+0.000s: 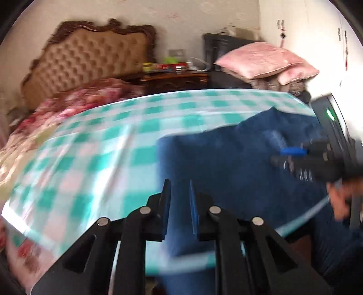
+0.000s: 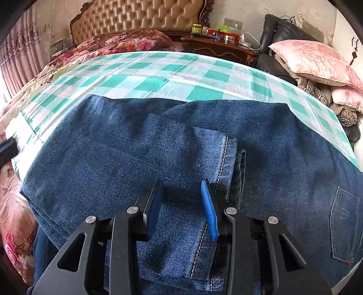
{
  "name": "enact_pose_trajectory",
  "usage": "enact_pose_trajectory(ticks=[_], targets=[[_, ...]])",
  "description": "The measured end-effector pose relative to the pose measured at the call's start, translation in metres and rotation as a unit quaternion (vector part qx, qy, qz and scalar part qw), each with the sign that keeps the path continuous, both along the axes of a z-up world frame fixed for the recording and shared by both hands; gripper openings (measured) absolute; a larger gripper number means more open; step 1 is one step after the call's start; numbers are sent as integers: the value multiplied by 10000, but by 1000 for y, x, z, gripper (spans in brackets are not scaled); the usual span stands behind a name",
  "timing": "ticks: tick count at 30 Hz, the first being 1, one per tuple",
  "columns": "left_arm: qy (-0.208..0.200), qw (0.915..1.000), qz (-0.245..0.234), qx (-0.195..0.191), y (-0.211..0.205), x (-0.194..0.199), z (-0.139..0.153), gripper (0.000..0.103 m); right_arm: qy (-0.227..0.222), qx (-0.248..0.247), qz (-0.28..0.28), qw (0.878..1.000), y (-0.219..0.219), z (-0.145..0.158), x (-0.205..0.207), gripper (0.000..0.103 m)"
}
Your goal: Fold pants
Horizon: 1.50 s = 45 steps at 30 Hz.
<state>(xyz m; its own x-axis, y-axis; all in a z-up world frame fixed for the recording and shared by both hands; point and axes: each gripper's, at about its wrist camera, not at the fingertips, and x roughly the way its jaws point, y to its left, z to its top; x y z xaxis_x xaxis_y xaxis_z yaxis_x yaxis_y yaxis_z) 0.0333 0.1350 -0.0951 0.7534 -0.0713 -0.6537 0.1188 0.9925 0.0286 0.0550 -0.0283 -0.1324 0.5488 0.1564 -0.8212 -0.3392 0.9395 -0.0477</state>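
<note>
**Jeans half folded on the bed, both tongs free**

We have the jeans (image 2: 113, 158) lying on the green checked sheet (image 2: 204, 74) that covers the bed, filling the lower half of the right wrist view. Our right tongs (image 2: 182, 208) stand apart just above the denim with nothing between the blue pads; a leg hem (image 2: 226, 163) with its pale stitching lies just ahead of them, folded over onto the body of the pants. Our left tongs (image 1: 180, 206) are also apart and empty, hanging over the left edge of the jeans (image 1: 226, 163) in a badly blurred view; the right tongs (image 1: 292, 156) show at the right of that frame.

We judge that a first fold is already down, since the leg end sits on top of the seat area, with a back pocket (image 2: 344, 224) showing at the lower right. The next move, we think, calls for gripping the doubled edge at two points and carrying it over once more, keeping the layers together so the hem does not slip off.

The long axis of the bundle runs left to right across the frame, roughly along the near edge of the bed. The waist end with the pocket points to the right of the frame, and the folded end lies to the left. The headboard (image 2: 145, 15) sits at the top of the view, well apart from the jeans
</note>
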Motion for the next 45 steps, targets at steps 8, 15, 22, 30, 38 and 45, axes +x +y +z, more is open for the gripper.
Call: enact_pose_trajectory(ticks=[8, 15, 22, 30, 38, 45], targets=[[812, 9959, 336, -212, 30, 128, -32, 1, -1, 6, 28, 10000, 0, 0, -1, 35], [986, 9945, 230, 262, 7, 151, -45, 2, 34, 18, 26, 10000, -1, 0, 1, 35], [846, 9962, 212, 26, 7, 99, -35, 20, 34, 28, 1, 10000, -1, 0, 1, 35], [619, 9845, 1353, -923, 51, -11, -37, 33, -24, 52, -33, 10000, 1, -1, 1, 36], [847, 9874, 1122, -731, 30, -32, -46, 52, 35, 89, -31, 9999, 0, -1, 2, 36], [549, 9875, 1197, -864, 34, -41, -20, 32, -273, 681, -586, 9956, -41, 31, 17, 38]])
